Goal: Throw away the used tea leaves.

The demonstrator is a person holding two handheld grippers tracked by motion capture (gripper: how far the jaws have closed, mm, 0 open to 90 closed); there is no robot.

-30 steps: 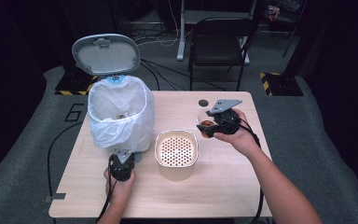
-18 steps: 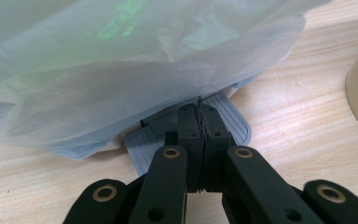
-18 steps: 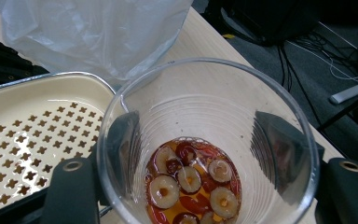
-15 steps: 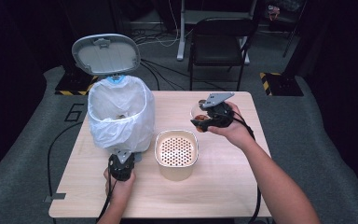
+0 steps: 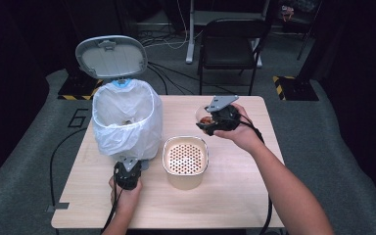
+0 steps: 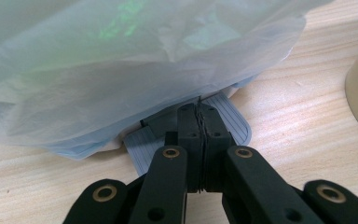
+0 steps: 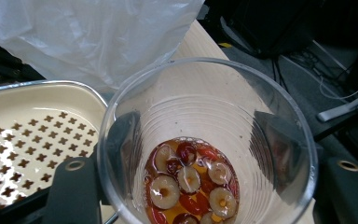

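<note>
Dark floor and black curtains surround the pale wooden table point(image 5: 235, 196) I am working at. My right gripper point(image 5: 214, 120) has its jaws spread around a clear ribbed plastic cup point(image 7: 207, 140), gripping it at both sides and holding it above the table's far right part; I see sliced pale rounds and red pieces in amber liquid at its bottom, though the cup's lower edge is cut off in the right gripper view. My left gripper point(image 6: 200, 135) has its jaws pressed together with nothing between them, tips resting on the grey ribbed pedal point(image 6: 228, 121) of the bin; the pedal's far end is hidden under the translucent white bin liner point(image 5: 127, 122). Behind the liner stands the raised grey lid point(image 5: 111, 56). Between my hands sits a cream square container with a perforated insert point(image 5: 186, 156).
</note>
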